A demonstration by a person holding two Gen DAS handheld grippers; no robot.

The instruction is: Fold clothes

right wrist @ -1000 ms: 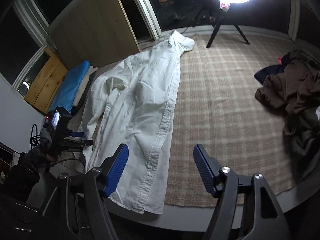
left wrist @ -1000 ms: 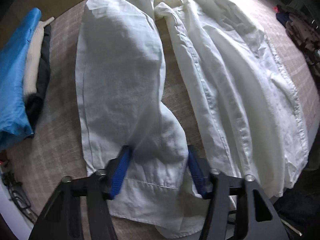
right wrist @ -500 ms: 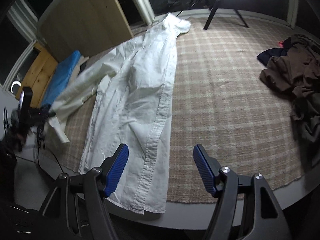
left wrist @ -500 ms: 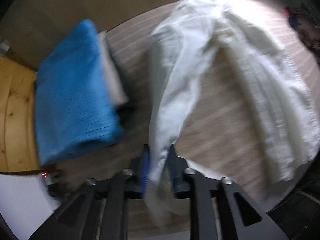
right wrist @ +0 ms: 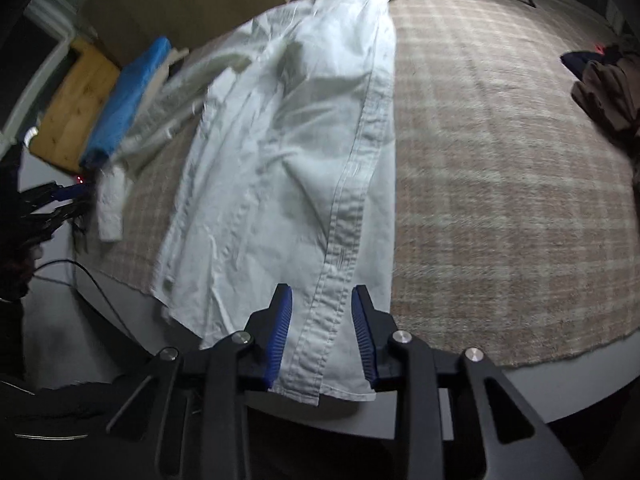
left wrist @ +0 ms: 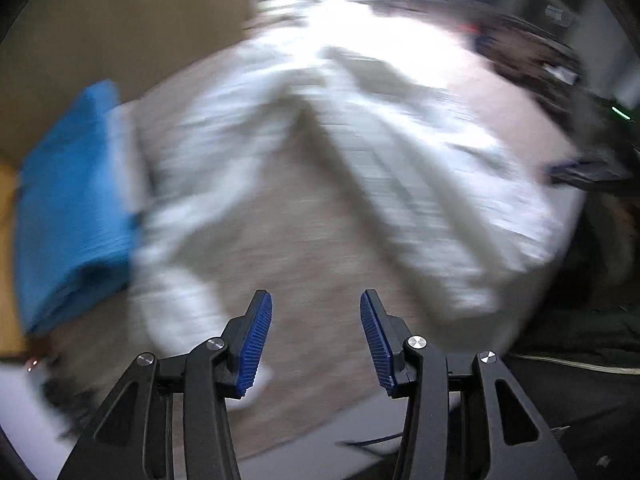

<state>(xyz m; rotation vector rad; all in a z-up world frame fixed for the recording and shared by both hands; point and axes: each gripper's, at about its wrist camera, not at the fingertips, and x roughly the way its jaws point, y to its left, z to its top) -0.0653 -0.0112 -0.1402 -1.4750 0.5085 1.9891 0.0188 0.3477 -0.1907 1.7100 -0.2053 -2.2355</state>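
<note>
A white button-up shirt [right wrist: 288, 140] lies lengthwise on the plaid rug [right wrist: 500, 160], collar at the far end. Its sleeve [right wrist: 116, 200] is stretched out to the left. My right gripper [right wrist: 322, 290] hovers low over the near hem, its jaws closing with the button placket [right wrist: 340, 240] between them; the fabric there still lies flat and unpinched. In the blurred left wrist view the shirt [left wrist: 420, 152] spreads ahead and the sleeve [left wrist: 176, 280] lies down the left. My left gripper [left wrist: 315, 296] is above the rug, jaws opening, nothing between them.
A stack of folded clothes with a blue top layer [right wrist: 128, 96] sits at the rug's left edge beside a wooden cabinet [right wrist: 72, 108]. A brown clothes pile [right wrist: 608, 88] lies at the far right. A black cable [right wrist: 100, 288] runs over the grey floor near the rug's left corner.
My left gripper pulled the sleeve out to the left, let it go, rose and opened. My right gripper sank to the shirt's near hem and its jaws narrowed around the placket.
</note>
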